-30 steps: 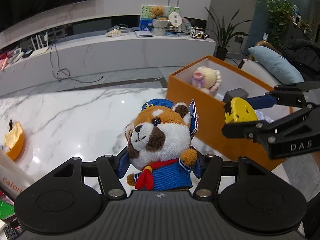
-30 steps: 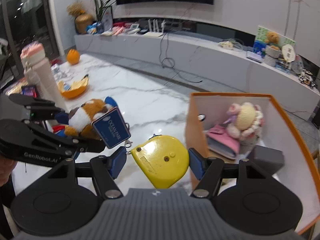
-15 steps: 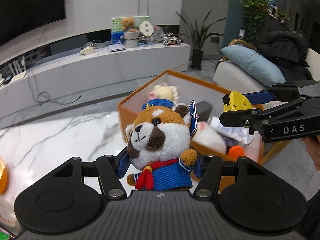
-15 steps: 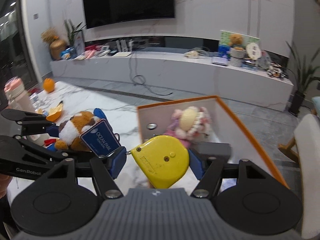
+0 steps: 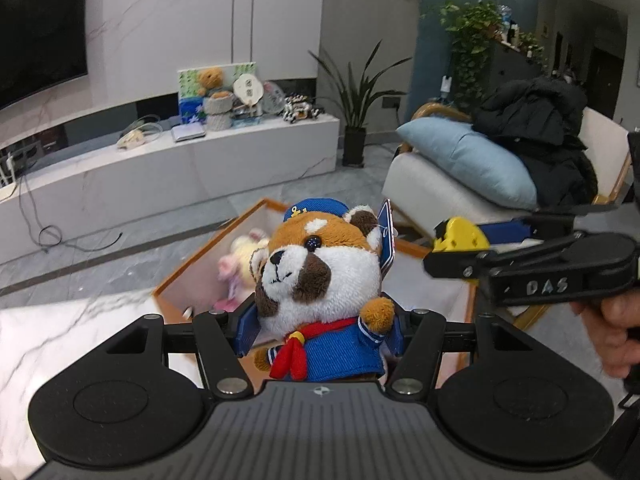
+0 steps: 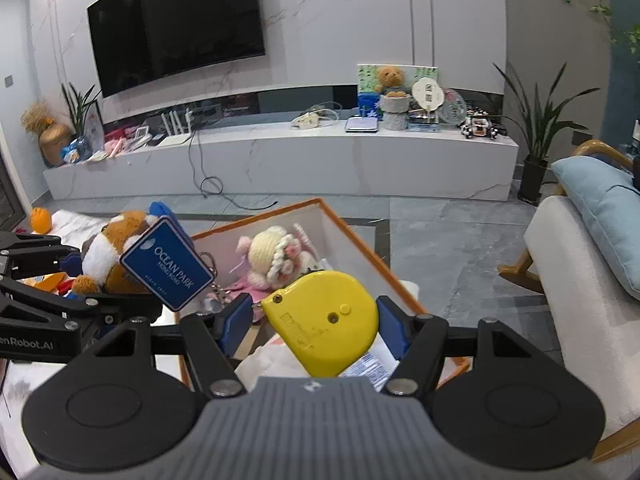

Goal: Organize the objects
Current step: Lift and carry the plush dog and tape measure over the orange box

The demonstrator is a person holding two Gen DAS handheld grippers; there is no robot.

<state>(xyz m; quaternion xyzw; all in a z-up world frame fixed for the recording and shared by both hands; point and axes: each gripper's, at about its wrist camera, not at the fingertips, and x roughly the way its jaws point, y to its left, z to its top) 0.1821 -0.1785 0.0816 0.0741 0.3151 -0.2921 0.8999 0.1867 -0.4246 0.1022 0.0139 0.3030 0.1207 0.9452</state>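
Note:
A red panda plush point(image 5: 320, 280) in a blue sailor suit and cap sits upright between the blue pads of my left gripper point(image 5: 320, 326), which is shut on it. Its blue tag point(image 6: 166, 262) hangs beside it in the right wrist view. My right gripper point(image 6: 316, 320) is shut on a yellow tape measure point(image 6: 324, 320). Both are held above the orange box point(image 6: 360, 248), whose white inside holds a cream and pink doll point(image 6: 276, 256) and other small items. In the left wrist view the right gripper point(image 5: 460, 240) hangs at the right with the tape measure point(image 5: 460, 236).
The box stands at the edge of a white marble table point(image 5: 60, 340). A white armchair point(image 6: 580, 300) with a blue cushion point(image 5: 468, 160) stands right of it. A long white TV console point(image 6: 280, 160) runs along the far wall. A person's hand point(image 5: 616, 328) grips the right tool.
Both grippers have swung to the right and slightly up with their loads, from over the marble table to above the orange box. Neither grip has changed.

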